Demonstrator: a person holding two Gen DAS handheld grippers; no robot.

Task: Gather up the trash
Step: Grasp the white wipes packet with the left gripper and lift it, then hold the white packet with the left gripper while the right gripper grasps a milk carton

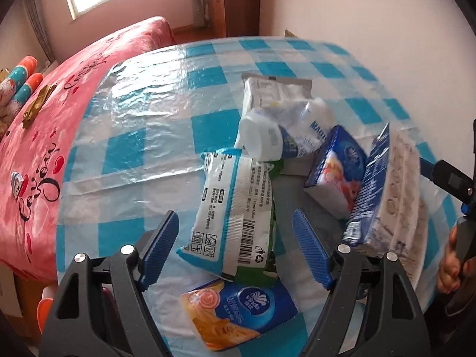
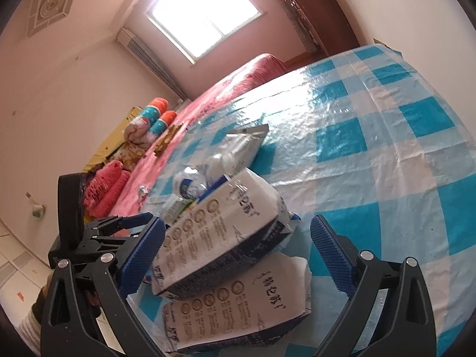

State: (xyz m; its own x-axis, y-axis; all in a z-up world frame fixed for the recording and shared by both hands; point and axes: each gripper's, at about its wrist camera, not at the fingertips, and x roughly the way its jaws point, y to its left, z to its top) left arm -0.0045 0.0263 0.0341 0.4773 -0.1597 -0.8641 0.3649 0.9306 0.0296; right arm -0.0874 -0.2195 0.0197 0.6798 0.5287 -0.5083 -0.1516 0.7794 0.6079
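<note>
Both grippers empty, left gripper (image 1: 235,247) spread over the wet-wipes packet (image 1: 235,208), right gripper (image 2: 238,255) wide around the milk cartons (image 2: 226,232), and the trash heaped mid checked tablecloth (image 1: 148,136), so collecting looks barely underway.

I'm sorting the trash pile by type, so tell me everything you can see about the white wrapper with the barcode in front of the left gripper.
The white wrapper is a flat, glossy plastic pouch with blue edges, a barcode, small printed text and a recycling mark. It lies tilted on a green packet, its far end under a white bottle. It sits between the open fingers of the left gripper, which do not touch it.
</note>
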